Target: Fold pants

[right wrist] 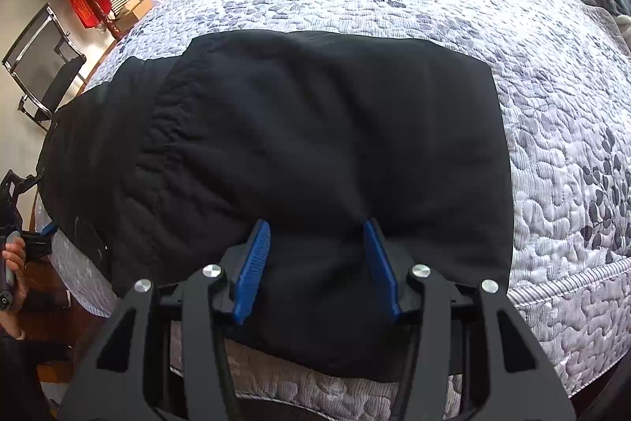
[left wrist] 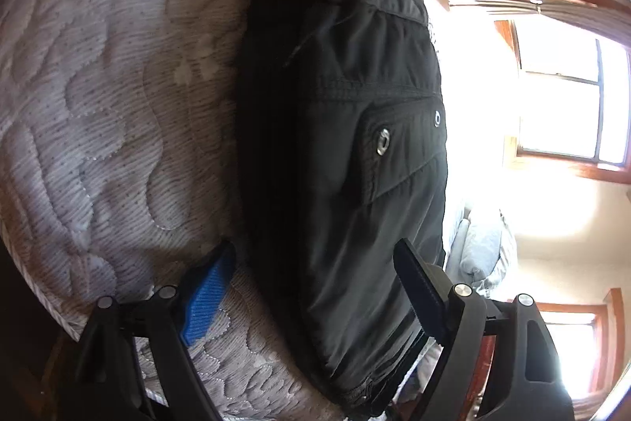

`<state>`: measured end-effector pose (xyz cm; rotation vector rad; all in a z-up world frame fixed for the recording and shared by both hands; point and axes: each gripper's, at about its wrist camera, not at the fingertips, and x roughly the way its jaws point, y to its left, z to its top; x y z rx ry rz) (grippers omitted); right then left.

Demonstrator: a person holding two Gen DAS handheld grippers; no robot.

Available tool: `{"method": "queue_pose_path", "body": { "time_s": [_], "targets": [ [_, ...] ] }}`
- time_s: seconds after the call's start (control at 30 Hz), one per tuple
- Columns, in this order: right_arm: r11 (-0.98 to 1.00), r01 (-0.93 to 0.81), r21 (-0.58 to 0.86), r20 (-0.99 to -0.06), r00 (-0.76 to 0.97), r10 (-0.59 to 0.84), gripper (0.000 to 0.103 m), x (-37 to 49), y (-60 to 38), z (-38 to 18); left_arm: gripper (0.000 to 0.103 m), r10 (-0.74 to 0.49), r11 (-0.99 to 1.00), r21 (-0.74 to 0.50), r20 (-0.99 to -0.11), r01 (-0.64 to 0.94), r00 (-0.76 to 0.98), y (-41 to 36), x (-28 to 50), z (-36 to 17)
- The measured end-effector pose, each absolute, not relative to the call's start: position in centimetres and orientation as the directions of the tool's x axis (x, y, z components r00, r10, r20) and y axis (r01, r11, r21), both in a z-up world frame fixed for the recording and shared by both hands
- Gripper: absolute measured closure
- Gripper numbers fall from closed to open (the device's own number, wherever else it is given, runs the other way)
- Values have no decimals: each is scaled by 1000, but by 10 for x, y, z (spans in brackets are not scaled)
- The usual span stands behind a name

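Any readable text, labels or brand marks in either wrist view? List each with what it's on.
No text can be read in either view.
Black pants: no label or brand visible; the pocket snaps look plain.
Red hanging item by the wall: dark marks on it, too small and blurred to read.
Quilted bedspread: leaf pattern only.

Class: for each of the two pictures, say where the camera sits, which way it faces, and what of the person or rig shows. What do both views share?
Left wrist: on the left gripper, looking along the pants toward the window; its own fingers show.
Right wrist: on the right gripper, looking down on the pants; its fingers and the person's hand show.
Shared: the black pants and the quilt.
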<state>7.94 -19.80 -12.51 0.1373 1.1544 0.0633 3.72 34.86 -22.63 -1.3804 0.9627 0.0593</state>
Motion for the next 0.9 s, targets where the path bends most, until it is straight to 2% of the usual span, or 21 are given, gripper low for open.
{"method": "queue_pose_path", "body": {
  "time_s": [0.03, 0.1, 0.13, 0.23, 0.4, 0.47, 0.57, 0.67, 0.9],
  "targets": [
    [990, 19, 140, -907, 403, 120, 53, 80, -198, -125, 21, -489, 221, -807, -578, -548, 653, 350, 36, -228],
    [990, 17, 139, -908, 401, 121, 53, 81, -198, -126, 34, -511, 187, -844, -521, -503, 684, 351, 38, -227],
    [990, 17, 140, -908, 400, 122, 53, 81, -198, -127, 36, -518, 190, -849, -514, -494, 684, 351, 40, -226],
    [990, 17, 140, -908, 400, 122, 53, 82, -199, -128, 38, -518, 220, -852, -515, -475, 683, 346, 49, -224],
    [991, 10, 131, -908, 402, 116, 53, 81, -198, -128, 51, -514, 208, -841, -529, -500, 676, 342, 55, -236],
    [991, 8, 131, -909, 401, 117, 53, 82, -198, -128, 69, -523, 230, -851, -518, -472, 677, 342, 54, -233],
    [991, 8, 134, -909, 399, 119, 51, 82, -197, -129, 83, -523, 247, -861, -504, -444, 688, 339, 52, -228],
    [992, 1, 124, -909, 401, 113, 50, 82, -196, -129, 89, -501, 289, -859, -512, -423, 698, 334, 50, -216],
    [991, 2, 135, -907, 403, 122, 49, 80, -197, -128, 91, -429, 533, -804, -524, -262, 736, 296, 59, -142]
  ]
}}
